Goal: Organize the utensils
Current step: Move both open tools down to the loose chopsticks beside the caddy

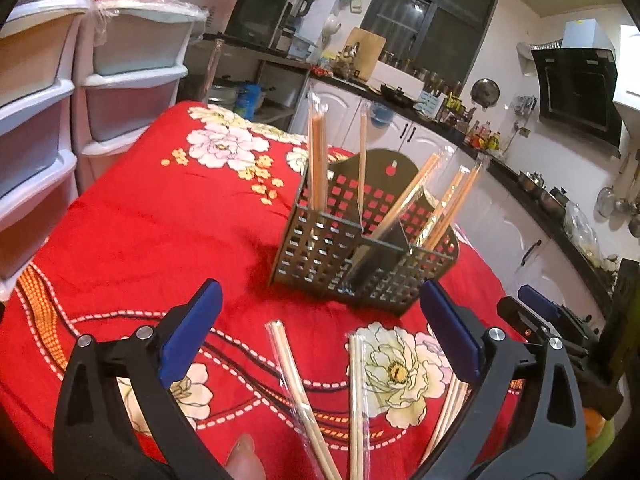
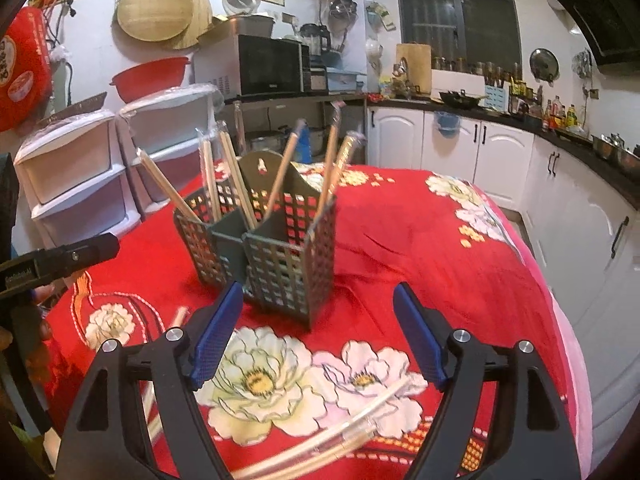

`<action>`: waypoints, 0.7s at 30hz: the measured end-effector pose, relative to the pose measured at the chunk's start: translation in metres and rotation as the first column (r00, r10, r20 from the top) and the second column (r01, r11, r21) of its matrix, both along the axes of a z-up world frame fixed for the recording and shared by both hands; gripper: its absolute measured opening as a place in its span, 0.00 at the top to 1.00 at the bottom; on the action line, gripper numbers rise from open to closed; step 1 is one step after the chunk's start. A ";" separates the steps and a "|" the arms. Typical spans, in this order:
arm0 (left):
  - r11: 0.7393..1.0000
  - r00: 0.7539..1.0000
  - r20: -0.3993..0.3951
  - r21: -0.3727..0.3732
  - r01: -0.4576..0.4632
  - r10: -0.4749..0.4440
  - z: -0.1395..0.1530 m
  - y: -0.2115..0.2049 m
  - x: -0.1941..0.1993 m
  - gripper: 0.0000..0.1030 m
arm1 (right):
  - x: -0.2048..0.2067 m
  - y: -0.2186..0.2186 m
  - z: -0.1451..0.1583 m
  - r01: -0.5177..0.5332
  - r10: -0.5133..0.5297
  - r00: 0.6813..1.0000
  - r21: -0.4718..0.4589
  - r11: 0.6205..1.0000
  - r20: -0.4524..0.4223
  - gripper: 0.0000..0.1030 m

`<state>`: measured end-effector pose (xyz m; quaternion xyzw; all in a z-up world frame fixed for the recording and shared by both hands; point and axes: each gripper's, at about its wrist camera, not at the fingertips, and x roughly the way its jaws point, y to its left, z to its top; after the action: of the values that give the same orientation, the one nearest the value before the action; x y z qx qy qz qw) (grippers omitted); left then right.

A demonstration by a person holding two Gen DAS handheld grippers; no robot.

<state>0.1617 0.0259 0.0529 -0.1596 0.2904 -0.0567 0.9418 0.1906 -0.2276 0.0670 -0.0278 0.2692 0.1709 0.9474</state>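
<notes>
Left wrist view: the left gripper (image 1: 320, 336) is spread wide and empty above plastic-wrapped wooden chopsticks (image 1: 356, 400) lying on the desk's red floral cloth (image 1: 140, 232); beyond stands a grey perforated utensil holder (image 1: 360, 240) with chopsticks upright in its compartments; the right gripper (image 2: 320, 336) is likewise spread, pinching nothing

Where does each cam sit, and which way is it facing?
Left wrist: on the left hand-held gripper, open, facing the grey perforated plastic utensil caddy and wrapped wooden chopsticks; a thumb tip shows.
Right wrist: on the right hand-held gripper, open, facing the caddy from the opposite side.
Shared: the caddy, red floral tablecloth.
</notes>
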 end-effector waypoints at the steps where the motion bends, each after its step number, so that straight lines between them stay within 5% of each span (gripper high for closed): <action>1: 1.000 1.000 -0.008 0.000 0.005 -0.005 -0.003 -0.001 0.001 0.12 | -0.001 -0.002 -0.003 0.006 -0.007 1.000 -0.005 1.000 -0.006 0.27; 21: 0.995 0.988 -0.117 -0.004 0.097 -0.097 -0.045 -0.028 0.000 0.12 | -0.016 -0.044 -0.037 0.103 -0.105 0.991 -0.026 0.994 -0.087 0.27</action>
<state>0.1616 -0.0017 0.0077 -0.1474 0.3525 -0.0927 0.9195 0.1745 -0.2716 0.0302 -0.0164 0.3140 0.1194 0.9418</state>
